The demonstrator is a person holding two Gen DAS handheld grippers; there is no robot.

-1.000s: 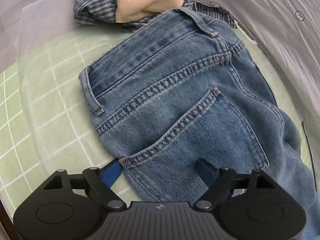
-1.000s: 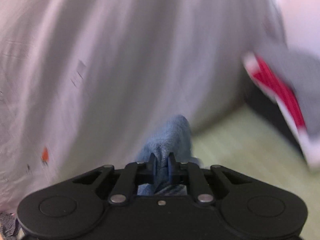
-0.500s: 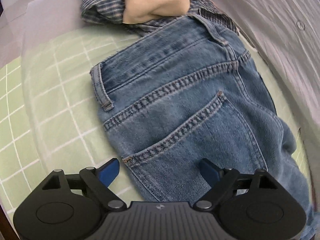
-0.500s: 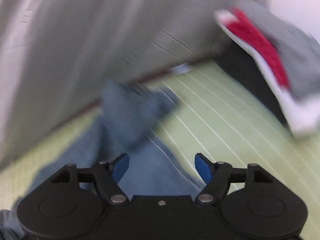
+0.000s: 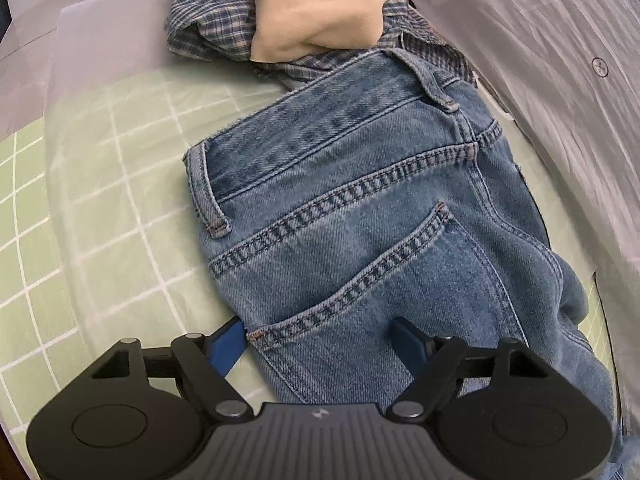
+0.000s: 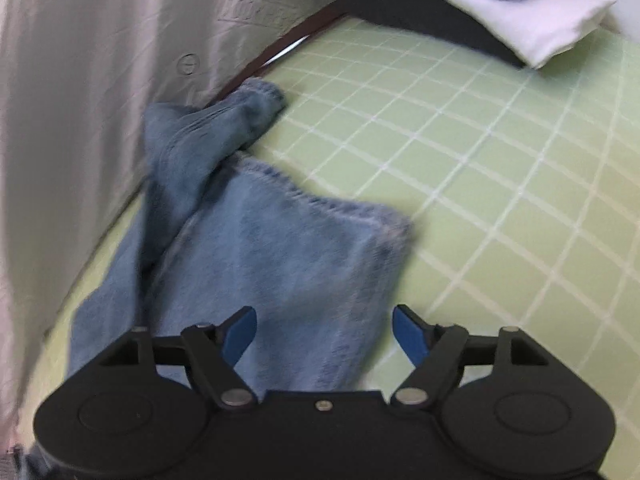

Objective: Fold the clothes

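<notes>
Blue jeans (image 5: 360, 216) lie back side up on a green checked mat (image 5: 100, 208). In the left wrist view, my left gripper (image 5: 320, 340) hovers over the back pocket near the waistband edge. Its jaws are closing with denim between them, and the pads do not press on it. In the right wrist view the jeans' legs (image 6: 280, 248) lie flat, one hem crumpled against the wall. My right gripper (image 6: 324, 332) hangs low over the leg end, jaws closing, with cloth under the gap and nothing gripped.
A checked shirt (image 5: 208, 28) and a beige garment (image 5: 320, 12) are heaped beyond the waistband. A grey sheet (image 6: 80, 80) hangs along the mat's edge. Folded white, red and grey clothes (image 6: 520, 4) are stacked at the mat's far corner.
My right gripper let go of the jeans leg, which dropped flat onto the mat, and the gripper came down over it. The left gripper's jaws narrowed a little.
</notes>
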